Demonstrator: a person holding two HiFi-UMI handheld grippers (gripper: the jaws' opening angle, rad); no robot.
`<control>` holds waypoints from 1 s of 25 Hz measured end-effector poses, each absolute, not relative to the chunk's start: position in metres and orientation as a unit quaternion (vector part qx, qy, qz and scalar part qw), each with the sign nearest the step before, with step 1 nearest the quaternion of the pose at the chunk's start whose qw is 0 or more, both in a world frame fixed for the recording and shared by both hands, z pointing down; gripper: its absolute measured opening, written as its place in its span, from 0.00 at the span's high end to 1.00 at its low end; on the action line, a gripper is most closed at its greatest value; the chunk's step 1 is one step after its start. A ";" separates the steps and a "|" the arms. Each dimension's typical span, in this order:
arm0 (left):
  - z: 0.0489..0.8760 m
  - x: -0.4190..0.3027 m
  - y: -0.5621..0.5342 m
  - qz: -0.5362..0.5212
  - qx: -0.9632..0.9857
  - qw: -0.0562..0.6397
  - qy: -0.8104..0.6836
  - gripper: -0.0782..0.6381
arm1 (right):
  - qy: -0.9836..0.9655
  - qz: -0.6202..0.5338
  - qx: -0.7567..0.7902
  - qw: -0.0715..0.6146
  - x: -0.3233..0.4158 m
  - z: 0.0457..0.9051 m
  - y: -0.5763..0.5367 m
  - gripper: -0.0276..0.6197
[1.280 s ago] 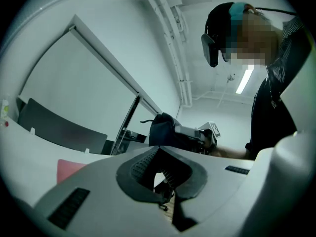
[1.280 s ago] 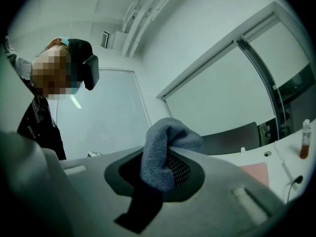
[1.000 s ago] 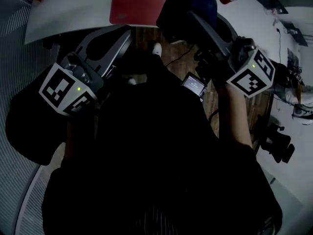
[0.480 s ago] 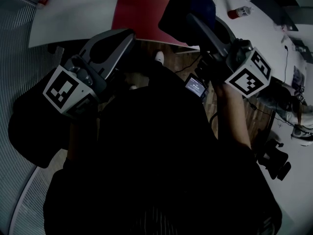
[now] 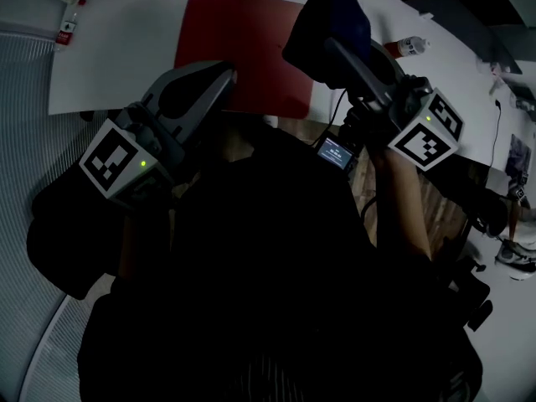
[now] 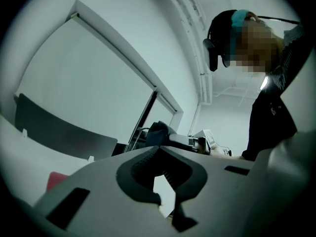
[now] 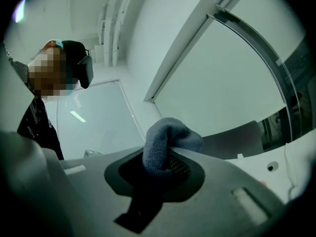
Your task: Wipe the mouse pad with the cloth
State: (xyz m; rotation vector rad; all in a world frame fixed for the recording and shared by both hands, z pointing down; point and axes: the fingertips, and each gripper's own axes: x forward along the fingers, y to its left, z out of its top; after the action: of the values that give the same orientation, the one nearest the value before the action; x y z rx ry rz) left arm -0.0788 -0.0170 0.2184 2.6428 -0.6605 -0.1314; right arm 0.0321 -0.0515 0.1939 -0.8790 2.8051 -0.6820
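Saw the red mouse pad come down from the top edge, where only its near part had shown a second before, to lie almost whole in the upper middle of the head view, flat on the white table. Saw the dark blue cloth come down with it, from cut off at the top edge to a full bunch inside the frame. Found the right gripper clamped on that cloth, at the upper right of the pad and overlapping its right edge in the picture; could not tell whether cloth and pad touched. Confirmed the grip in the right gripper view, with the cloth bulging up from between the closed jaws of the right gripper. Found the left gripper over the near left edge of the pad, jaws pointing to the upper right. Read its jaws in the left gripper view as brought together at the tips, with nothing held in the left gripper, and caught a red corner of the pad at the lower left. Noted a bottle on the table at the upper right.
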 end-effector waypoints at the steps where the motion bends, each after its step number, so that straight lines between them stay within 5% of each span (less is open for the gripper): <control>1: 0.208 -0.076 -0.012 -0.039 0.944 0.217 -0.245 0.88 | 0.929 -0.232 -0.282 0.066 0.031 0.182 -0.047 0.85; 13: 0.179 -0.028 -0.034 0.039 0.924 0.245 -0.289 0.88 | 0.924 -0.294 -0.231 0.083 0.073 0.169 -0.082 0.85; 25: 0.209 -0.055 -0.045 0.066 0.908 0.270 -0.314 0.88 | 0.916 -0.314 -0.245 0.049 0.073 0.205 -0.105 0.85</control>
State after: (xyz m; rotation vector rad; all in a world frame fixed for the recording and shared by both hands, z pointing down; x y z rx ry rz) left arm -0.0554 -0.0446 0.2091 2.4472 -0.8464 0.1766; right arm 0.0734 -0.1050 0.2055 -0.7463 2.7916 -0.9556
